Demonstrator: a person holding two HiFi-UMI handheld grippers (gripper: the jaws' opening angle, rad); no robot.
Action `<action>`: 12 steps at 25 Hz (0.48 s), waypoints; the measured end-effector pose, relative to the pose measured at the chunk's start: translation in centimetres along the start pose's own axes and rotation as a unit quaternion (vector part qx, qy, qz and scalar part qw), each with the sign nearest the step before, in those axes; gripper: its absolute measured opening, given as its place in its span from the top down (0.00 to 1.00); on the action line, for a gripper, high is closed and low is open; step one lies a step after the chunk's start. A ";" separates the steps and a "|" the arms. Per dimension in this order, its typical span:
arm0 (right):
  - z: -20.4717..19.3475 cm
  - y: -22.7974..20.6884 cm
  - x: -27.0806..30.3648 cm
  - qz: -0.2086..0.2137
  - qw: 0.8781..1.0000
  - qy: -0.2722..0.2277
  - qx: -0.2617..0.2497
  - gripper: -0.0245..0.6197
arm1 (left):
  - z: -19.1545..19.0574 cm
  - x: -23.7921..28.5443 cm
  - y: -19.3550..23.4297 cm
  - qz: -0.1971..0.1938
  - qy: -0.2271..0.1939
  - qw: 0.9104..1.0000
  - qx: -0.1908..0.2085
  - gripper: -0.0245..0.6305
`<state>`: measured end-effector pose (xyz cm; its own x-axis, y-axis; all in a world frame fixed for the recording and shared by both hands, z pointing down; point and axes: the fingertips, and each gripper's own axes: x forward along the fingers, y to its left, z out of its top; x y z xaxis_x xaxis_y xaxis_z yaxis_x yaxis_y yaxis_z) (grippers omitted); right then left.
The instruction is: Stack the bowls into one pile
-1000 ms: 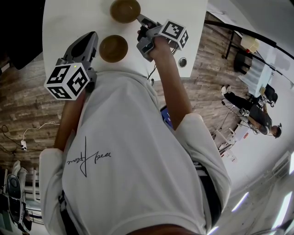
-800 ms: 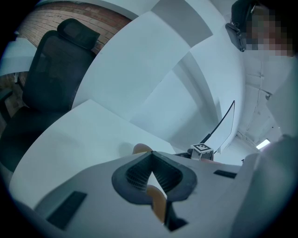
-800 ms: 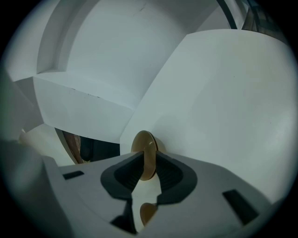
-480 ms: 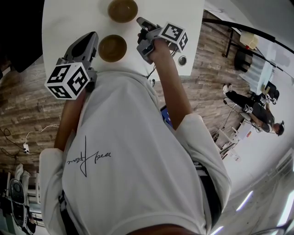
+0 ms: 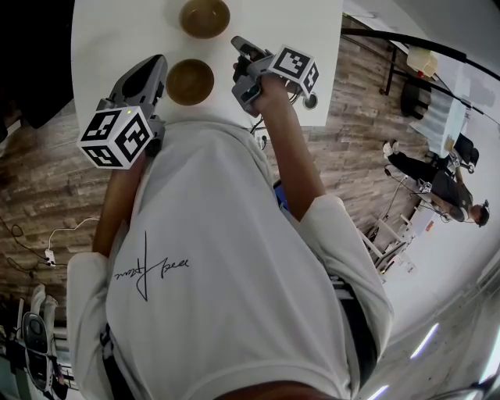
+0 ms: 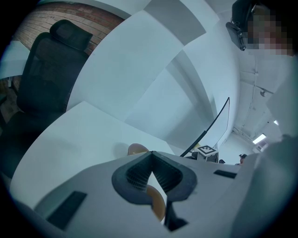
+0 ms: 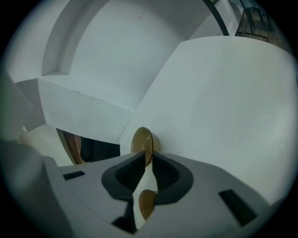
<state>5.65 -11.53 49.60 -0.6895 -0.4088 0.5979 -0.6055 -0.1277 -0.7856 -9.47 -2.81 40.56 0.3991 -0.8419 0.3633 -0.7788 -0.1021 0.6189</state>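
Note:
Two brown bowls sit apart on the white table: a far bowl and a near bowl. My right gripper lies rolled on its side just right of the far bowl, a small gap from its rim. Its jaws are closing to a thin slit, with nothing pressed between them. In the right gripper view the far bowl shows edge-on past the tips, the near bowl below. My left gripper rests left of the near bowl, shut and empty; both bowls show around its jaws.
A round cable grommet sits in the table near its right front edge. A black office chair stands beyond the table's far side. Wooden floor with cables lies to the left. A person stands far off to the right.
My right gripper has drawn back a little from the far bowl's rim, toward the person. The left gripper has stayed where it was.

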 end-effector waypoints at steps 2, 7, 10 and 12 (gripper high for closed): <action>-0.2 0.3 -0.5 0.002 1.000 -0.003 -0.008 0.89 | 0.0 -0.1 -0.2 -0.002 -0.001 1.000 0.003 0.95; -1.1 1.1 -1.8 0.007 0.999 -0.011 -0.029 0.89 | 0.1 -0.5 -0.4 -0.002 -0.004 1.000 0.011 0.95; -1.3 1.4 -2.3 0.006 0.999 -0.016 -0.042 0.90 | 0.3 -0.3 -0.8 -0.004 -0.003 1.000 0.028 0.95; -1.4 1.6 -2.8 0.005 0.998 -0.022 -0.051 0.91 | 0.3 -0.2 -1.1 -0.007 -0.001 0.999 0.032 0.95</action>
<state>6.11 -9.34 46.91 -0.6793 -0.4485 0.5809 -0.6377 -0.0311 -0.7697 -8.87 -2.67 39.62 0.4097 -0.8413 0.3527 -0.8020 -0.1480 0.5787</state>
